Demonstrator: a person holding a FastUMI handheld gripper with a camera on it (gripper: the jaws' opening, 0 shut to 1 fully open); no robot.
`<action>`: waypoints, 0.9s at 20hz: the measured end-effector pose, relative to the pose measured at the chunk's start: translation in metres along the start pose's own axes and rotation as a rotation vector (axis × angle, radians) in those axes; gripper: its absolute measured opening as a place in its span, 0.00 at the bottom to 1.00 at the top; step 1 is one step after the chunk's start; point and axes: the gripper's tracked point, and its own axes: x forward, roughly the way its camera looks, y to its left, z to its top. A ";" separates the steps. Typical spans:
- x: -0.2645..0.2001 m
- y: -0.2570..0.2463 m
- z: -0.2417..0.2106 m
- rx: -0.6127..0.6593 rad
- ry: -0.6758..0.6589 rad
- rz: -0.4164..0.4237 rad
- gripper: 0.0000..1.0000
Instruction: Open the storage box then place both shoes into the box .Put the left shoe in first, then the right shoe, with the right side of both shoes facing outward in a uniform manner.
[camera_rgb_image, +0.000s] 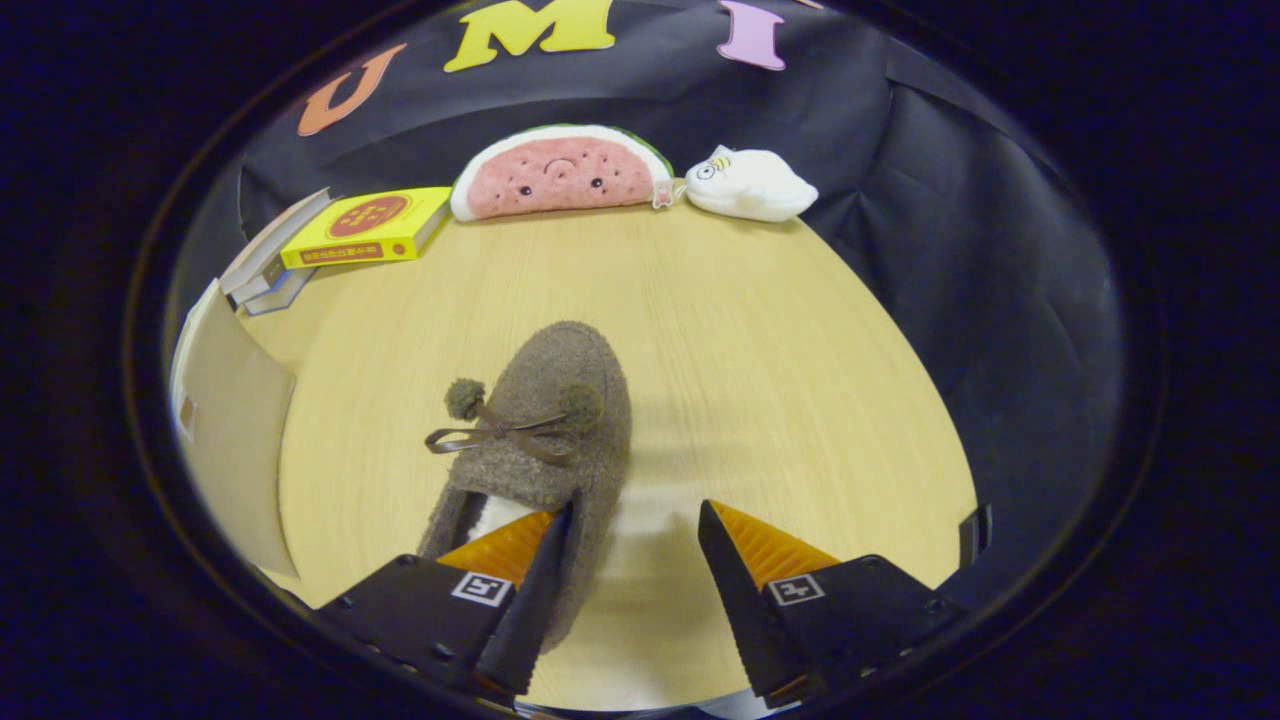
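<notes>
You are lining up on the shoe (545, 430), toe pointing far, with the gripper (635, 525) released, its left finger over the heel opening and its right over bare table (780, 350), so next you are probably shifting left to straddle the heel.

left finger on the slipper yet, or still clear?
Cannot tell. In the gripper view the left finger overlaps the brown slipper at its opening, hiding any gap; the gripper stands open.

Watermelon plush (560, 172), white plush toy (750, 185), yellow book (365, 228) atop stacked books (265, 275) along wooden table's (760, 360) far edge.
</notes>
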 end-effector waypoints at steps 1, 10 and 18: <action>0.003 0.005 -0.003 0.017 0.017 0.040 0.63; 0.003 0.011 -0.003 0.138 0.054 0.133 0.02; -0.053 0.018 0.009 0.169 0.006 0.154 0.02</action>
